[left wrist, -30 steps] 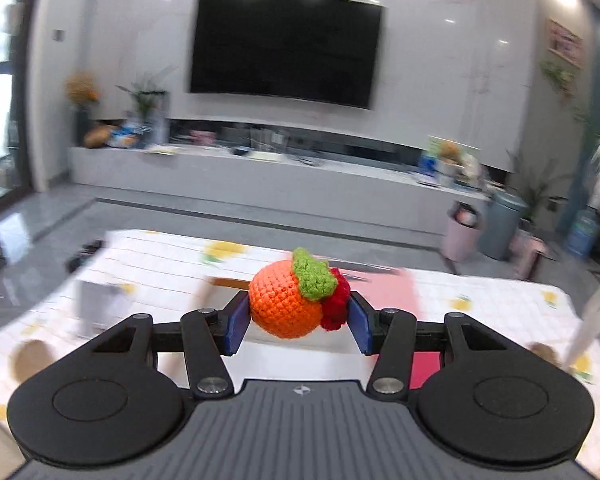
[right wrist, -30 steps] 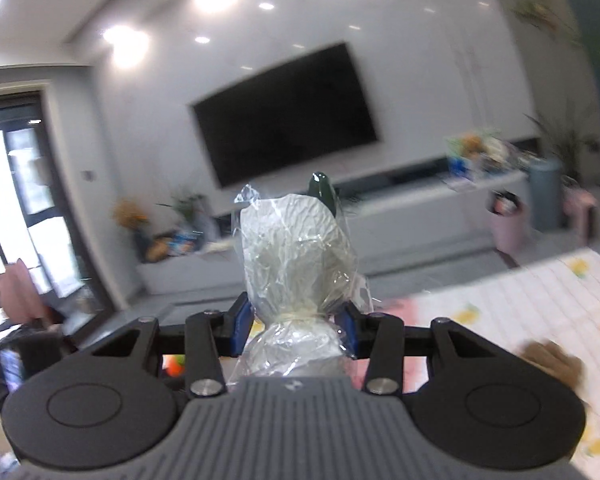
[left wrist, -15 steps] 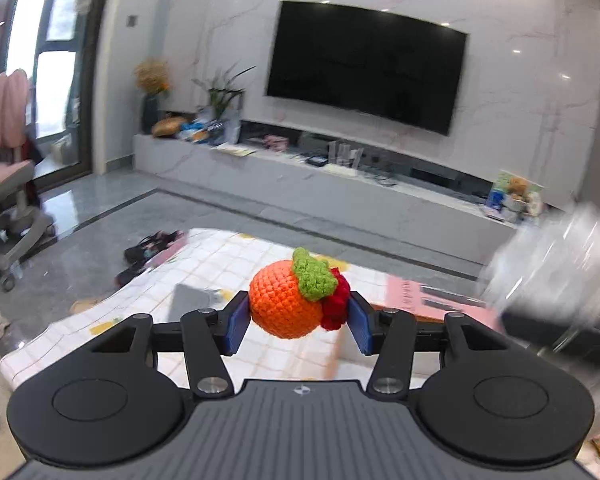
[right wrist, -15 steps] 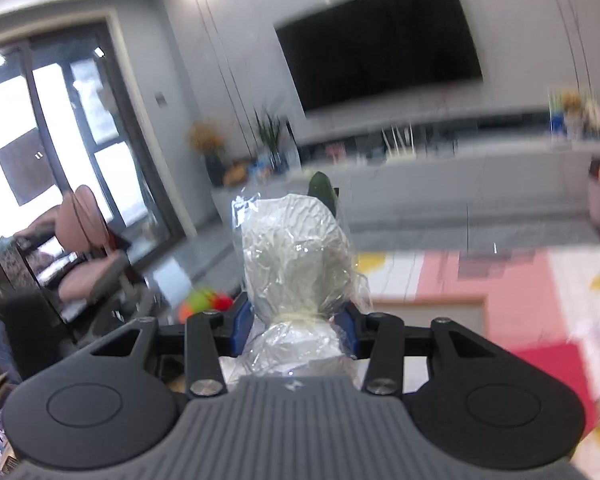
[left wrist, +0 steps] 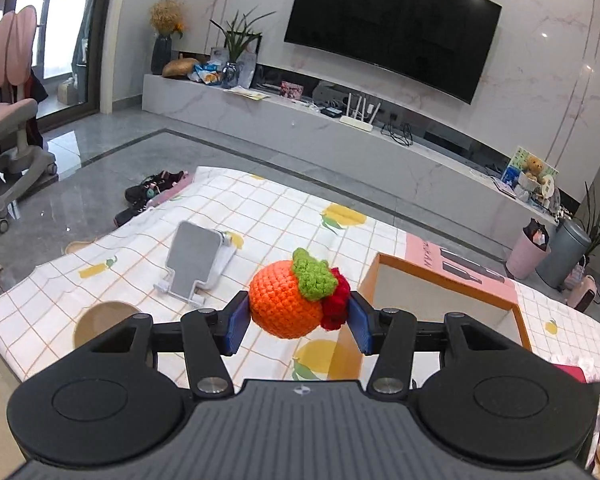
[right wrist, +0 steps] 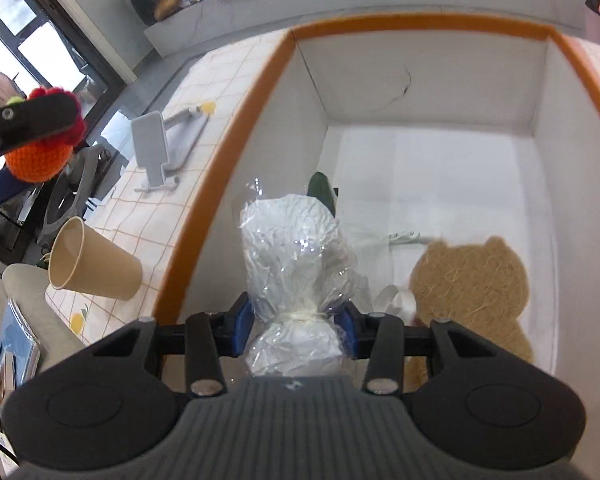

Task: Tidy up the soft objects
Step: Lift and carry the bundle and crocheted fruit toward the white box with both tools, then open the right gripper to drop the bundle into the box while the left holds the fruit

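right tongs [right wrist: 297, 326] pinch wrapped bundle [right wrist: 296, 248] over orange-rimmed box [right wrist: 228, 152] | left tongs [left wrist: 298, 316] clamp crochet orange [left wrist: 286, 298] beside box (waiting) | advice: lower bundle clear of straw bear [right wrist: 470, 280], then release

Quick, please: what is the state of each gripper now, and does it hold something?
Left gripper: closed on the crocheted orange.
Right gripper: closed on the cellophane-wrapped bundle, above the open box.

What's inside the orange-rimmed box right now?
In the box: a bear-shaped straw pad and a small white item beside it. The wrapped bundle in the right gripper hides the near-left floor.
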`<action>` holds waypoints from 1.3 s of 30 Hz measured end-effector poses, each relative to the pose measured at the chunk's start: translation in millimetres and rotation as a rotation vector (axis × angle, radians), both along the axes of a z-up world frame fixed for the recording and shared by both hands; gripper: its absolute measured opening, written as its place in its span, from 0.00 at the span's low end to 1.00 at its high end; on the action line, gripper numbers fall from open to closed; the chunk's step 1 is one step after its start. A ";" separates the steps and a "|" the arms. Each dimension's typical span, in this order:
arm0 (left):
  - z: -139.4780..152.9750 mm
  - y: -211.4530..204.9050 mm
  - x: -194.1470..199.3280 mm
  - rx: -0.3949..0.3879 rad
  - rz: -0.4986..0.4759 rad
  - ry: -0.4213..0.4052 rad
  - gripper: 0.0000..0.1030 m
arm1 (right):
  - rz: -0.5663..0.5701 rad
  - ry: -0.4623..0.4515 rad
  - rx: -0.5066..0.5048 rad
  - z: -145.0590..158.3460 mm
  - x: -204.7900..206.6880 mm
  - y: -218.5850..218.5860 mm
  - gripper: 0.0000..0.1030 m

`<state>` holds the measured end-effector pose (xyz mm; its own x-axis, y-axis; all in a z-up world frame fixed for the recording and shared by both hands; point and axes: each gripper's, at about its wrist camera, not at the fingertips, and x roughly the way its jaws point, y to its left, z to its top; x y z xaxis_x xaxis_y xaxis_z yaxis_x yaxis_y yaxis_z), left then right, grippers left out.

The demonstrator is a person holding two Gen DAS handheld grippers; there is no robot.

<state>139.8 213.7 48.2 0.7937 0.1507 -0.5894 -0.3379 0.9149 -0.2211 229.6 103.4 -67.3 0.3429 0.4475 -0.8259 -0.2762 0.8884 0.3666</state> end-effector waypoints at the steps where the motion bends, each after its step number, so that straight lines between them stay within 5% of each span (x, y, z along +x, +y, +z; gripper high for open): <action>1: 0.2 -2.0 -0.3 0.004 -0.005 0.002 0.57 | -0.011 0.025 -0.004 -4.6 3.0 -1.4 0.42; 5: 0.7 -10.4 1.9 0.031 -0.019 0.007 0.57 | -0.004 0.210 0.087 -26.5 26.3 -5.4 0.43; 7: 1.6 -13.3 1.7 0.037 -0.025 0.004 0.57 | -0.016 0.223 0.121 -27.7 27.9 -9.8 0.50; 8: 2.2 -14.4 2.2 0.040 -0.028 0.002 0.57 | -0.010 0.194 0.128 -22.9 26.7 -10.5 0.51; 12: 3.3 -12.8 2.4 0.047 -0.017 -0.004 0.57 | 0.055 0.040 0.054 -2.4 12.1 -11.8 0.82; 21: 3.1 -21.3 3.7 0.043 -0.067 0.003 0.57 | 0.097 -0.135 0.019 51.0 -26.8 -49.2 0.88; 28: -14.9 -64.2 18.3 0.024 -0.338 0.098 0.57 | 0.058 -0.301 -0.103 80.4 -65.6 -120.4 0.92; 34: -40.8 -122.9 26.3 0.019 -0.560 0.216 0.57 | -0.028 -0.286 -0.133 62.1 -61.0 -157.0 0.92; 39: -67.6 -150.7 36.2 -0.032 -0.638 0.326 0.57 | -0.010 -0.250 -0.195 38.7 -56.4 -165.9 0.92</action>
<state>176.0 63.0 -19.4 0.5039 -0.3052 -0.8081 0.2075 0.9509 -0.2297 173.2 -62.5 -28.7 0.5492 0.2845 -0.7858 -0.3275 0.9383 0.1108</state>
